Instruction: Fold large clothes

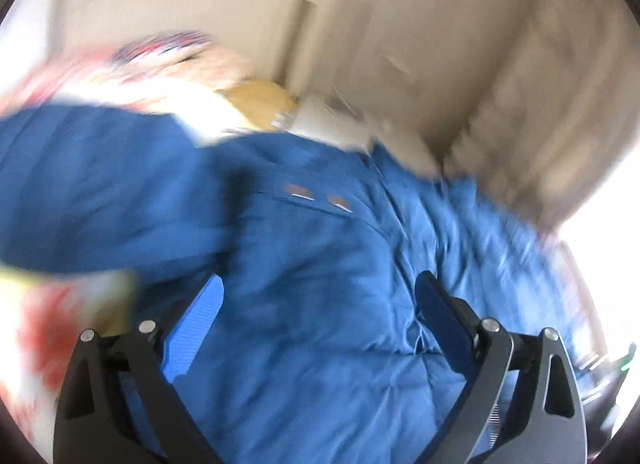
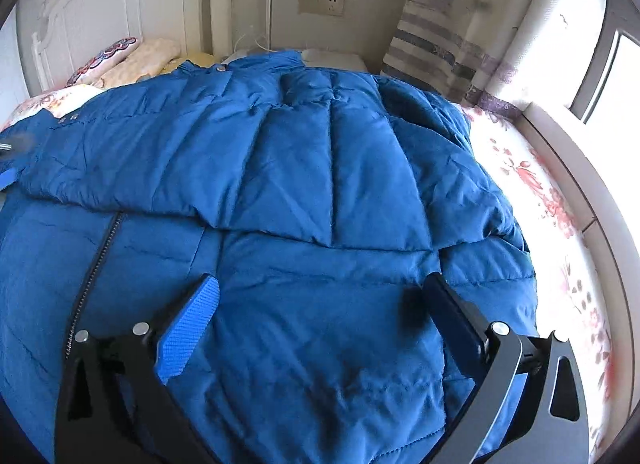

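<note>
A big blue padded jacket [image 2: 304, 168] lies spread over a bed with a floral sheet [image 2: 532, 180]. One sleeve [image 2: 224, 160] is folded across the body, and the zipper [image 2: 94, 264] runs down the left side. My right gripper [image 2: 322, 280] hovers just above the jacket's lower part, open, with only flat fabric under the gap. The left wrist view is blurred. There my left gripper [image 1: 320, 278] is open over the jacket [image 1: 304, 248], near two metal snaps [image 1: 316, 198]. Neither gripper holds cloth.
Pillows [image 2: 132, 60] lie at the head of the bed by a white headboard [image 2: 104, 0]. On the right hang a striped curtain [image 2: 448, 24] and a window ledge [image 2: 592, 168]. A wall socket [image 2: 322, 4] sits behind the bed. Bare floral sheet shows right of the jacket.
</note>
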### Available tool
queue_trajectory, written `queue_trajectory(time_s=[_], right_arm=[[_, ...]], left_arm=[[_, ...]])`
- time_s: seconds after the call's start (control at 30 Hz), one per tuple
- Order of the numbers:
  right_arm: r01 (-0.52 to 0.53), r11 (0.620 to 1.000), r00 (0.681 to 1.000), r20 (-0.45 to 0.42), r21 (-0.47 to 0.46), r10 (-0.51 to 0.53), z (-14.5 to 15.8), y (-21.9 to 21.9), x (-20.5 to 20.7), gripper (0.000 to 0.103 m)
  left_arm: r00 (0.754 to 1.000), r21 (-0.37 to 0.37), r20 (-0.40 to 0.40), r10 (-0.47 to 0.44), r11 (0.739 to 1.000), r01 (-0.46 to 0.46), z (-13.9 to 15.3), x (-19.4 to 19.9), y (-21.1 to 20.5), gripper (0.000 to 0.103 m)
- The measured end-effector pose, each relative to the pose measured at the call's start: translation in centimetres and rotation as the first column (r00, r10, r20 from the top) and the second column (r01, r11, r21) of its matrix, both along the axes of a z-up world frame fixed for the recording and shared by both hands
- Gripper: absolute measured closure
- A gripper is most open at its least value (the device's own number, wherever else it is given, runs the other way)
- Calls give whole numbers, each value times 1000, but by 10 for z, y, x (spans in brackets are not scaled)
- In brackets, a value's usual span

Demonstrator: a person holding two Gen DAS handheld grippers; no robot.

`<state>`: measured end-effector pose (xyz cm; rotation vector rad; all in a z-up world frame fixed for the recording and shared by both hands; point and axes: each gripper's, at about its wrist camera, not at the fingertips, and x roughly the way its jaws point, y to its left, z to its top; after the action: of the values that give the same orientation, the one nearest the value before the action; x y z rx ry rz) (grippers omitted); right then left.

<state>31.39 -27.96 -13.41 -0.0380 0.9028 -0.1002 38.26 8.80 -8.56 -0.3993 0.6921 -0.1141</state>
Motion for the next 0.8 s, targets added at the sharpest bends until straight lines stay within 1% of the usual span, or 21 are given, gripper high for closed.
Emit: queue_trajectory(time_s=[0.03,0.07,0.13,0.17,0.2,0.23,0.3,0.33,0.37,0.4,0.43,0.47,0.53,0.57,0.6,0.63,0.67,0.7,0.73,0.77,0.8], right_arm=[[0,1000,1000,0,-2,0,0,-1,0,5],[0,1000,1000,0,-1,0,1,-2,0,5],[0,1000,1000,0,6,0,0,-3,0,5],[1,1000,1000,0,4,-1,0,-1,0,5],[1,1000,1000,0,9,-1,0,-1,-1,5],[1,1000,1000,0,11,-1,0,0,-1,5],[2,1000,1000,1,8,-2,0,1,-2,5],[1,1000,1000,0,6,-1,0,0,-1,5],[0,1000,1000,0,7,0,1,-1,0,5],[0,1000,1000,0,8,0,1,-1,-1,5],[0,1000,1000,0,11,0,1,-1,-1,5],[1,1000,1000,0,12,-1,1,0,-1,5],[2,1000,1000,3,11,-2,1,0,-1,5],[4,1000,1000,8,12,-4,2,0,-1,5],[9,1000,1000,19,18,-9,4,0,-3,5],[16,999,999,33,31,-17,5,-3,-4,5],[31,998,998,58,54,-34,8,-6,-8,5],[52,994,993,100,94,-62,14,-13,-13,5],[63,988,987,137,137,-82,19,-19,-19,5],[75,977,975,189,201,-114,24,-30,-27,5],[98,956,953,251,278,-171,29,-43,-37,5]], left_arm=[[999,-77,8,46,996,-45,3,-15,26,7],[993,-166,20,113,980,-108,5,-36,60,7],[963,-283,34,266,927,-247,2,-77,125,7],[948,-309,35,317,905,-291,-1,-90,147,7],[923,-340,27,383,872,-352,-5,-106,179,7],[907,-354,18,420,851,-387,-8,-114,200,8],[852,-385,-33,522,781,-493,-18,-135,256,8],[837,-410,-46,546,754,-514,-23,-141,274,9],[825,-465,-50,563,718,-518,-29,-147,298,11],[817,-493,-54,575,696,-522,-33,-148,315,14],[809,-499,-63,585,683,-533,-34,-147,328,15],[806,-503,-67,588,678,-536,-35,-142,343,16],[791,-510,-74,608,658,-554,-35,-133,363,27],[786,-508,-88,612,651,-564,-35,-128,369,48],[787,-513,-104,608,645,-567,-36,-124,371,81],[777,-509,-138,614,630,-587,-35,-120,372,84],[768,-504,-129,628,625,-596,-28,-120,370,88],[766,-496,-87,636,640,-587,-18,-123,361,89],[778,-481,2,628,683,-550,2,-126,341,90],[788,-471,57,613,712,-520,14,-128,327,91],[806,-454,134,576,759,-467,33,-128,299,92]])
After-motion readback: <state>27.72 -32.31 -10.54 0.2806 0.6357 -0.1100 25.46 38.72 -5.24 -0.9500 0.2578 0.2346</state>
